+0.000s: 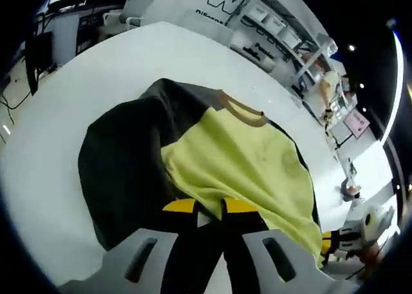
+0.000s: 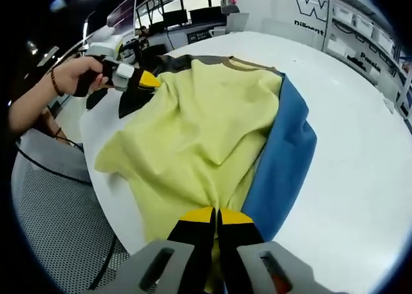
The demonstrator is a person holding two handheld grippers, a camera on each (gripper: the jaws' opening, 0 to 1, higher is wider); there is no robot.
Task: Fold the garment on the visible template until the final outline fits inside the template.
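Yellow-green fabric is what both tools have hold of: the garment (image 2: 199, 139), a tee w/ a tan collar and dark sleeves, lies spread over a blue template (image 2: 286, 159) on the white table (image 2: 360, 146). In the right gripper view the right gripper (image 2: 215, 218) has its yellow-tipped jaws pressed together on the near edge of the fabric, right beside the template's edge. In the left gripper view the left gripper (image 1: 210, 210) is likewise clamped on the garment (image 1: 238, 159), jaws together w/ cloth between them; its hand (image 2: 80, 75) and tool show at the far left in the right gripper view.

My read: a fold is in hand, both edges pinched. To do it well, lift both sides evenly, keep the cloth taut between the tools, carry the edge over in one arc, and lay it so the crease runs parallel to the template's long side. Blue shows along one side; a dark sleeve (image 1: 122, 165) bulges wide on the other, so that side prob. needs tucking in next. Avoid dragging the template along w/ the cloth.

Surface: smooth white tabletop, round-edged, low friction likely, so fabric may slide. Room: shelving w/ white bins (image 1: 290, 30), monitors and desks (image 2: 187, 17) behind, a wall w/ large lettering, mesh flooring near the table edge.
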